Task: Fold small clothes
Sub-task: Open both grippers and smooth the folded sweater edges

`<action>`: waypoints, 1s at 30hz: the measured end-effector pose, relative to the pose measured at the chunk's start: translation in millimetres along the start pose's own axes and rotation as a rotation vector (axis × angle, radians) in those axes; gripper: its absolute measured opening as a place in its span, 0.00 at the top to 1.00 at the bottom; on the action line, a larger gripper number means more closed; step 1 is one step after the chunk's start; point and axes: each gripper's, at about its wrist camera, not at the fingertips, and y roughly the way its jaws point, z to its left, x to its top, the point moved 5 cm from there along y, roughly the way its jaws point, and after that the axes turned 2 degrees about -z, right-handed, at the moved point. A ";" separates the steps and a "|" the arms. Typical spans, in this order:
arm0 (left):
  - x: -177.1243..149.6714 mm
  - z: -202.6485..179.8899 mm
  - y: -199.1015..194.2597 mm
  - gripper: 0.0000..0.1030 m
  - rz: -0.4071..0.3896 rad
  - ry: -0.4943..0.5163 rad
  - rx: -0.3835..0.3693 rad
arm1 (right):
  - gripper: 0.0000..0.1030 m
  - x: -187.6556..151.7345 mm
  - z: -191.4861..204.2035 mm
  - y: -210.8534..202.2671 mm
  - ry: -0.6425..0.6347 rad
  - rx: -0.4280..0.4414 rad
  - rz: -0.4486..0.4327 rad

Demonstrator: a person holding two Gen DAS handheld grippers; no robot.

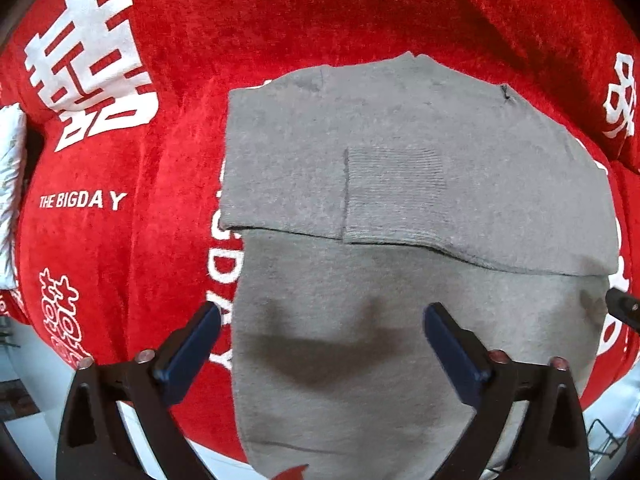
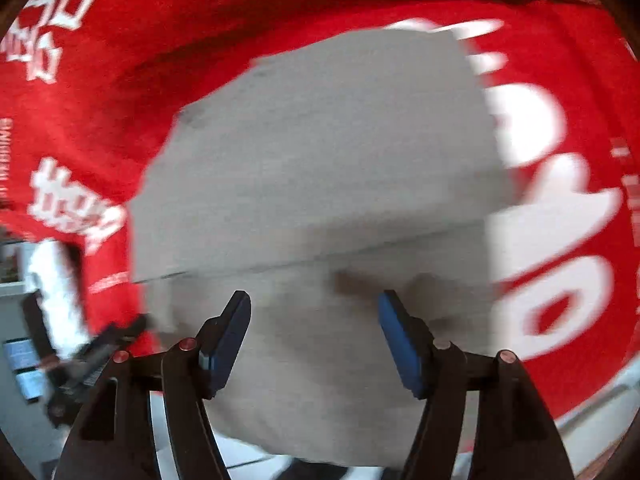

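A red plush cloth point(image 1: 168, 32) printed with white characters and the words "THE BIGDAY" is covering the surface, and at the far left edge of the left wrist view a white padded thing point(image 1: 10, 184) is showing. On the red cloth a grey knit garment point(image 1: 400, 184) is lying, its upper part folded down so that a ribbed cuff point(image 1: 394, 194) is resting on top and the fold's edge is running across the middle. The left tongs point(image 1: 322, 316) are hanging directly over the lower, unfolded part, standing wide open with nothing between the blue pads point(image 1: 188, 354); its left pad is sitting over the garment's left edge. In the blurred right wrist view the right tongs point(image 2: 314, 302) are also standing apart and gripping nothing, poised above the same grey garment point(image 2: 320, 160) just below its fold line. To the right, large white print is streaking across the red cloth point(image 2: 580, 80).
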 end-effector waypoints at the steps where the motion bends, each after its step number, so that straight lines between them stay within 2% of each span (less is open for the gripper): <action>1: -0.2 2.1 -0.2 0.01 0.000 -0.001 0.000 | 0.32 -1.2 8.9 6.9 0.008 0.038 0.015; 5: -0.9 13.5 -1.0 0.01 -0.009 -0.023 -0.011 | 0.32 -4.4 51.8 54.7 0.095 0.225 0.104; 10: -1.9 36.7 8.0 0.01 0.025 -0.097 -0.017 | 0.32 -5.2 81.3 104.1 0.239 0.340 0.153; 12: -3.4 45.1 11.3 0.01 0.028 -0.113 -0.017 | 0.32 -5.8 84.3 115.1 0.294 0.356 0.164; 14: -6.0 50.6 15.1 0.01 0.037 -0.110 -0.030 | 0.38 -5.5 87.0 121.6 0.334 0.363 0.160; 16: -7.5 53.7 16.3 0.01 0.039 -0.100 -0.035 | 0.79 -3.6 91.2 123.5 0.350 0.360 0.142; 17: -8.0 55.8 15.8 0.01 0.035 -0.097 -0.031 | 0.87 -3.5 92.0 124.6 0.349 0.347 0.145; 22: -9.8 64.1 12.6 0.01 0.020 -0.097 -0.019 | 0.89 -10.1 93.4 129.4 0.306 0.282 0.164; 26: -9.8 68.7 13.8 0.01 0.029 -0.113 -0.036 | 0.89 -17.9 102.7 121.7 0.196 0.219 0.193; 29: -10.4 69.4 14.1 0.01 0.035 -0.111 -0.040 | 0.88 -20.5 105.4 106.9 0.120 0.186 0.186; 30: -10.4 69.5 13.7 0.01 0.035 -0.108 -0.039 | 0.86 -20.0 105.3 102.7 0.108 0.180 0.180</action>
